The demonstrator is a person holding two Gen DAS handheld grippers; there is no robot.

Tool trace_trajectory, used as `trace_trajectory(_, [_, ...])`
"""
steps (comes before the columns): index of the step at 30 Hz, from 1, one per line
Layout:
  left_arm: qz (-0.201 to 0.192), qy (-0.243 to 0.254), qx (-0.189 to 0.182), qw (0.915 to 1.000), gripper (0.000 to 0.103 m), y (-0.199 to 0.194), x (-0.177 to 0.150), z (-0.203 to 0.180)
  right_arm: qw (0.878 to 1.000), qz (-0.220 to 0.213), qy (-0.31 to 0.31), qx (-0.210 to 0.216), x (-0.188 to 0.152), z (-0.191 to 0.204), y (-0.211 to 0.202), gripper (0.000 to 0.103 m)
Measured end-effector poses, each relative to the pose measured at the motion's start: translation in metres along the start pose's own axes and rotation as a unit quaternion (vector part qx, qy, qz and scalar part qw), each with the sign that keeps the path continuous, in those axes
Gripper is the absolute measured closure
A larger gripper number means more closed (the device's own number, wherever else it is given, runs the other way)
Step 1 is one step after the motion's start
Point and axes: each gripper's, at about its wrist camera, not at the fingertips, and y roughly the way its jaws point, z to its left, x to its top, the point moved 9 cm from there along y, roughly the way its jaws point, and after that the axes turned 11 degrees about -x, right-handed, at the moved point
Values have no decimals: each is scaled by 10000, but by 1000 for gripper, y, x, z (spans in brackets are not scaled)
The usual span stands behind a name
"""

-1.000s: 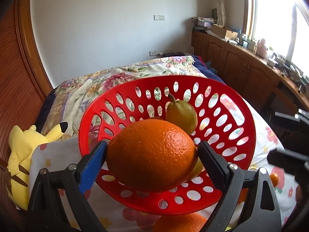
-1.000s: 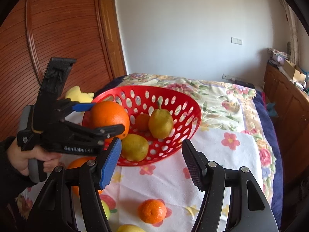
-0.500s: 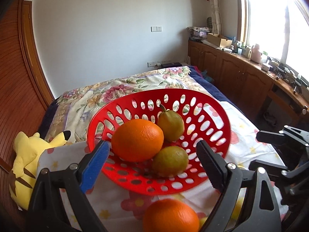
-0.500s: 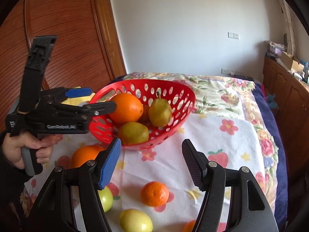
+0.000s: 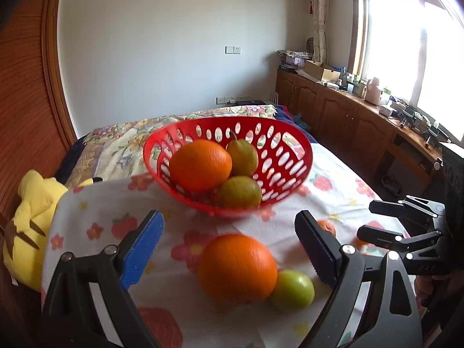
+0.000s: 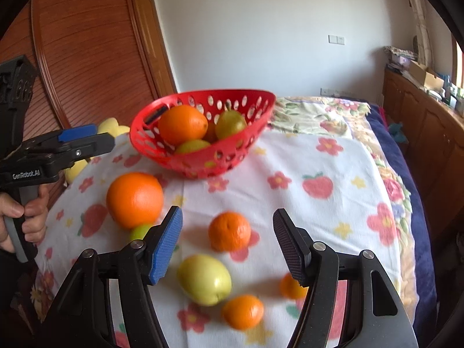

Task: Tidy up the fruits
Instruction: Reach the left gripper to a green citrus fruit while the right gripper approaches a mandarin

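A red perforated basket (image 5: 293, 142) (image 6: 255, 133) stands on the flowered cloth and holds a big orange (image 5: 200, 165) (image 6: 182, 123), a pear (image 5: 243, 156) and a yellow-green fruit (image 5: 239, 192). My left gripper (image 5: 229, 249) is open and empty, above a second big orange (image 5: 237, 266) (image 6: 134, 200) and a small green fruit (image 5: 293, 290) on the cloth. My right gripper (image 6: 227, 243) is open and empty over a mandarin (image 6: 229, 230) and a yellow-green apple (image 6: 204, 279). The left gripper also shows in the right wrist view (image 6: 78, 142).
Two more mandarins (image 6: 242, 311) (image 6: 291, 287) lie on the cloth near the right gripper. A yellow plush toy (image 5: 29, 214) sits at the bed's left edge by the wooden wardrobe (image 6: 87, 58). Cabinets (image 5: 348, 121) run along the right under the window.
The left gripper let go of the big orange into the basket, then pulled back and down over the fruit on the cloth. The right gripper also drew back and lowered.
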Motion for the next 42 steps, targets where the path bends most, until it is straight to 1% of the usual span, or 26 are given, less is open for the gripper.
trace_trajectory(5, [4,-113,-69,9999,11,-8,-20,-4,9999,116,-41,-76,-21,-2,-5,38])
trace_trajectory(12, [-45,-65,-146,9999,11,-22,-36,-21,9996,235,-109,-99,-44,-1,-11,45])
trace_trajectory(14, [-26,-59,-192,9998,11,-21,-42,-28,9995,273,-136,-128,-49,-1,-10,47])
trace_trajectory(17, [105,-83,-272,9995,11,-14,-53,-35,9993,340,-106,-107,-57,-2,-6,48])
trace_trajectory(21, [221,-90,-305,9992,11,-6,-65,-44,9990,405,-129,-150,-65,-4,-1,48])
trace_trajectory(23, [277,-108,-319,9990,11,-2,-68,-49,9988,441,-159,-166,-67,-5,2,48])
trace_trajectory(29, [358,-42,-367,9987,11,3,-76,-62,9989,453,-69,26,-70,-4,6,48])
trace_trajectory(35, [442,-19,-400,9982,11,9,-84,-71,9989,468,-64,34,-73,-5,3,48])
trace_trajectory(39, [496,13,-318,9983,12,16,-88,-74,9989,465,-58,53,-74,-7,1,50])
trace_trajectory(41, [507,12,-257,9984,14,19,-89,-75,9989,469,-77,6,-74,-8,1,52])
trace_trajectory(42, [515,-4,-233,9984,17,20,-90,-74,9989,472,-77,2,-75,-9,2,53])
